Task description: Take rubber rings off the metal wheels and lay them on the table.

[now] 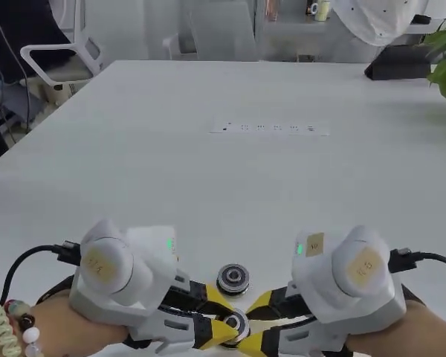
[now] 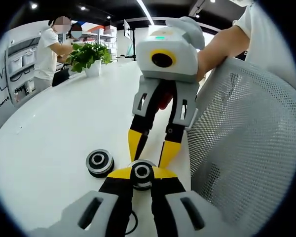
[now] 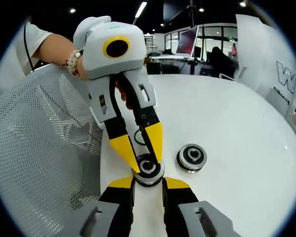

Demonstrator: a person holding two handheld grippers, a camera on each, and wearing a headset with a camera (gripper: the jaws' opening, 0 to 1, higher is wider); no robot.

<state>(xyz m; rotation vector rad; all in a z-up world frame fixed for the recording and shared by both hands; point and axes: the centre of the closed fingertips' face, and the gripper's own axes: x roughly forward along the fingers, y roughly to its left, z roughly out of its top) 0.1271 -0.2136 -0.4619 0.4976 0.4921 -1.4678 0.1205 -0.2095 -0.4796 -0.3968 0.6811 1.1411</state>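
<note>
A small metal wheel (image 1: 234, 323) with a black rubber rim sits at the near edge of the white table (image 1: 230, 171), between both pairs of yellow fingertips. My left gripper (image 1: 224, 329) comes in from the left, and in its own view its jaws close on the wheel (image 2: 142, 172). My right gripper (image 1: 247, 327) meets it from the right, its jaws flanking the same wheel (image 3: 148, 168). A second wheel (image 1: 233, 277) with its black ring on stands free just beyond, also seen as the loose wheel (image 2: 99, 162) (image 3: 191, 156). A thin black loop (image 3: 138, 137) lies under the left gripper.
A white mesh chair back (image 2: 241, 148) (image 3: 39, 163) is close behind the grippers. A flush socket strip (image 1: 271, 128) lies mid-table. A potted plant (image 2: 89, 55) and a person (image 2: 47, 54) are at the far end. A white chair (image 1: 56, 63) stands at the back left.
</note>
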